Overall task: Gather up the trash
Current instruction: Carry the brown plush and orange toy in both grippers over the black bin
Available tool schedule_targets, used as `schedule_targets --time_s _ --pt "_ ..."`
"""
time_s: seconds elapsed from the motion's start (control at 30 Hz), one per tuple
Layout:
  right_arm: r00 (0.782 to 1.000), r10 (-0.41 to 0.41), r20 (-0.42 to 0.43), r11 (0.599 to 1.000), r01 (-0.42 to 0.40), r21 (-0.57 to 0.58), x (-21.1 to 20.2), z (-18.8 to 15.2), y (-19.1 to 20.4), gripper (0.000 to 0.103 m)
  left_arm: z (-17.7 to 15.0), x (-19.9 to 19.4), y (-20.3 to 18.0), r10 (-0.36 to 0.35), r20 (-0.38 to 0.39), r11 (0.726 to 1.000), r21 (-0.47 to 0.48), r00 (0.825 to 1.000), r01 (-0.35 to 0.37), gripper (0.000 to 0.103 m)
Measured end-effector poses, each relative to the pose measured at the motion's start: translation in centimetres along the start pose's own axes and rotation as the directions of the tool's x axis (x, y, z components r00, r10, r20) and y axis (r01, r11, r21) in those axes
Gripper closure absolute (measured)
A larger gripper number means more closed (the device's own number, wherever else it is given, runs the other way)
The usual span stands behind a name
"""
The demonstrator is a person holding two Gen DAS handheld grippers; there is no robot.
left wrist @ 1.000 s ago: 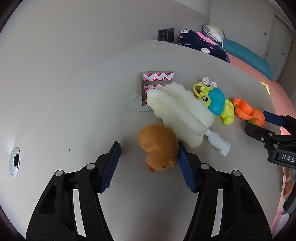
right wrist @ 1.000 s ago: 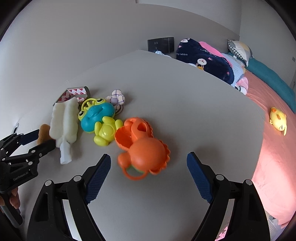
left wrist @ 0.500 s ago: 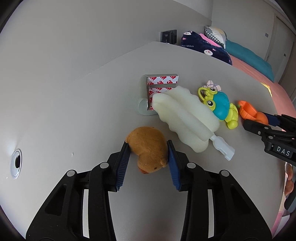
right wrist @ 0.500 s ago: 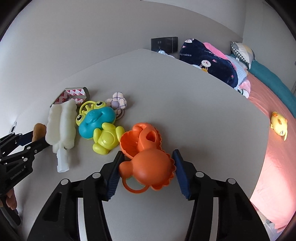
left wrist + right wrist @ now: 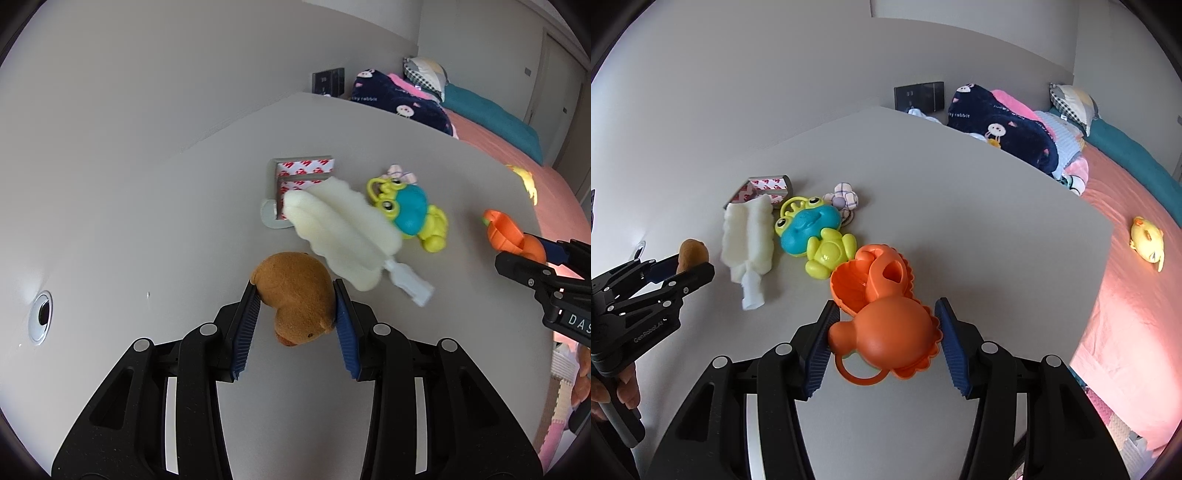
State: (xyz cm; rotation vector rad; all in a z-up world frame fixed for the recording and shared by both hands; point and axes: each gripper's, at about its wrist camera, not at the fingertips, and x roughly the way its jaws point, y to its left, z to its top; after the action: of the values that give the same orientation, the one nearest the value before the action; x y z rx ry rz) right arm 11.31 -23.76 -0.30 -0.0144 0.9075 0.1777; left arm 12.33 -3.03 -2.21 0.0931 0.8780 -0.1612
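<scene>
My left gripper [image 5: 295, 321] is shut on a brown plush toy [image 5: 293, 297] and holds it just above the grey table [image 5: 147, 221]. My right gripper [image 5: 884, 336] is shut on an orange plastic crab toy [image 5: 886, 325], which also shows in the left wrist view [image 5: 509, 236]. Between them lie a white fluffy duster head [image 5: 340, 229], a blue and yellow frog toy [image 5: 410, 214] and a red-and-white tape packet [image 5: 303, 173]. The brown plush also shows in the right wrist view [image 5: 692, 253], held in the left gripper [image 5: 685, 264].
A small purple checked flower toy [image 5: 846, 201] lies behind the frog. A round metal grommet [image 5: 40, 317] sits in the table at left. A bed with pink sheet [image 5: 1137, 295], a yellow duck [image 5: 1147, 243] and dark blanket [image 5: 1004, 125] lies past the table's right edge.
Both grippers closed from wide open onto their toys, the left on the brown plush and the right on the orange crab. Both toys have since risen slightly off the table.
</scene>
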Motion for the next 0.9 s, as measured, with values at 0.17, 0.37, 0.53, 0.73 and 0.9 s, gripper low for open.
schedule_targets --time_s 0.17,0.37,0.53,0.73,0.9 --pt "1.0 0.007 0.014 1.0 -0.007 0.018 -2.0 -1.0 -0.6 0.048 -0.1 -1.7 -1.3 -0.011 0.019 1.0 0.012 1.0 0.011 0.064" --pt "0.999 0.008 0.035 0.999 -0.009 0.033 -4.4 -2.6 -1.3 0.048 -0.2 -3.3 -3.4 -0.031 0.032 0.999 0.042 0.999 0.03 0.064" --pt "0.999 -0.001 0.048 0.999 -0.001 0.043 -6.2 -4.0 -2.1 0.048 -0.5 -4.3 -5.6 -0.054 0.045 0.996 0.073 0.998 0.051 0.064" --pt "0.998 -0.023 0.06 0.997 0.019 0.072 -8.1 -5.9 -3.7 0.048 -0.8 -4.8 -8.7 -0.089 0.049 0.99 0.118 0.995 0.082 0.064" --pt "0.996 -0.05 0.069 0.993 0.043 0.108 -9.5 -7.3 -5.6 0.048 -1.0 -5.3 -11.1 -0.117 0.051 0.983 0.151 0.992 0.108 0.064"
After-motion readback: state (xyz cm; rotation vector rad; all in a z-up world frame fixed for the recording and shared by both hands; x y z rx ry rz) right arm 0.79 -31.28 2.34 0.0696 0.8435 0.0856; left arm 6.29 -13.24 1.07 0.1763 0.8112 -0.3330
